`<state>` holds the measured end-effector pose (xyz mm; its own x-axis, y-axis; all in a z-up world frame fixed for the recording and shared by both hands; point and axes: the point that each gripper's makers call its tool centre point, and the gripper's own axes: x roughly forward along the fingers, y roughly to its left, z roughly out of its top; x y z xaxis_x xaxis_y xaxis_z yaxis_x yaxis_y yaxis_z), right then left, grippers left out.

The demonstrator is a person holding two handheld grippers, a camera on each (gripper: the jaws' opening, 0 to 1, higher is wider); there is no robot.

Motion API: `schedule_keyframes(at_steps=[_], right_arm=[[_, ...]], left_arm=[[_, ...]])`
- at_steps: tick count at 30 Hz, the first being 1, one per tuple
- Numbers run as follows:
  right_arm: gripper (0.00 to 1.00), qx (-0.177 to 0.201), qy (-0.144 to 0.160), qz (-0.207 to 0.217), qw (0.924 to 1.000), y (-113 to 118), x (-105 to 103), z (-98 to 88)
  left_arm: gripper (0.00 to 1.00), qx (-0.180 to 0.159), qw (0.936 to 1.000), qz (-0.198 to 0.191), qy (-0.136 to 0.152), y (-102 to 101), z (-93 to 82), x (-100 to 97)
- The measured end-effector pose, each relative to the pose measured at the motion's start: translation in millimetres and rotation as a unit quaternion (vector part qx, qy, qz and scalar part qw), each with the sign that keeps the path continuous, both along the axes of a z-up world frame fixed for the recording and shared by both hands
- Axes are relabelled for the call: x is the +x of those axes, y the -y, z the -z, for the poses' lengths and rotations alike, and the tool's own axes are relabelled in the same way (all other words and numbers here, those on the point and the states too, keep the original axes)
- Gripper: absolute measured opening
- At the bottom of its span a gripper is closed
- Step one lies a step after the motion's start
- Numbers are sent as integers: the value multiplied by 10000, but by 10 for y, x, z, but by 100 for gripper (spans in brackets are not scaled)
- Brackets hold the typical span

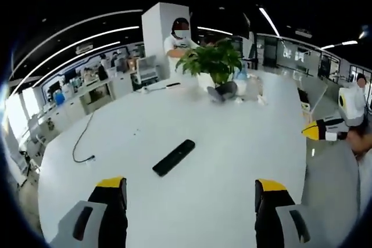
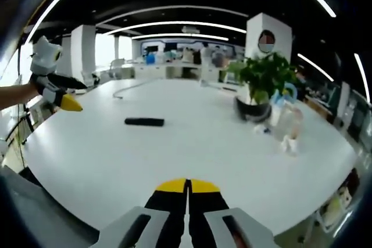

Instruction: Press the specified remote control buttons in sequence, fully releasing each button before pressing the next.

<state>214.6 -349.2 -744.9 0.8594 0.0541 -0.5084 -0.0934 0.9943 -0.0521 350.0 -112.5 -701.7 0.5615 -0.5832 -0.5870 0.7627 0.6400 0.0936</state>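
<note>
We hold the left gripper [image 1: 190, 193] spread wide and the right gripper [image 2: 188, 193] clenched empty, both short of the remote [image 1: 174, 157].

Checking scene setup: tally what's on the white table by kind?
Remote control: 1
Potted plant: 1
Loose black cable: 1
Clear plastic items beside the plant: 2, roughly; too blurred to be sure
Total: about 5

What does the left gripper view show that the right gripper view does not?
Left gripper view: the left claw open, a black cable on the table, and a person in white behind the plant.

Right gripper view: the right claw shut, and a clear bottle beside the plant.

Both: the remote control, the potted plant and the white table.
</note>
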Motion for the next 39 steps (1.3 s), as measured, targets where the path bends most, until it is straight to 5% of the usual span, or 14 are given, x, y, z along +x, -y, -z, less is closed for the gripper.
schedule_keyframes(at_steps=[21,39], right_arm=[[0,-74,-302,-20,9995,-11,-4,114],[0,-219,-475,-23,9986,1,-35,184]], left_arm=[[72,620,9914,1021,-530,405,339,377],[48,1503,9664,1901,-855,454,620,709]])
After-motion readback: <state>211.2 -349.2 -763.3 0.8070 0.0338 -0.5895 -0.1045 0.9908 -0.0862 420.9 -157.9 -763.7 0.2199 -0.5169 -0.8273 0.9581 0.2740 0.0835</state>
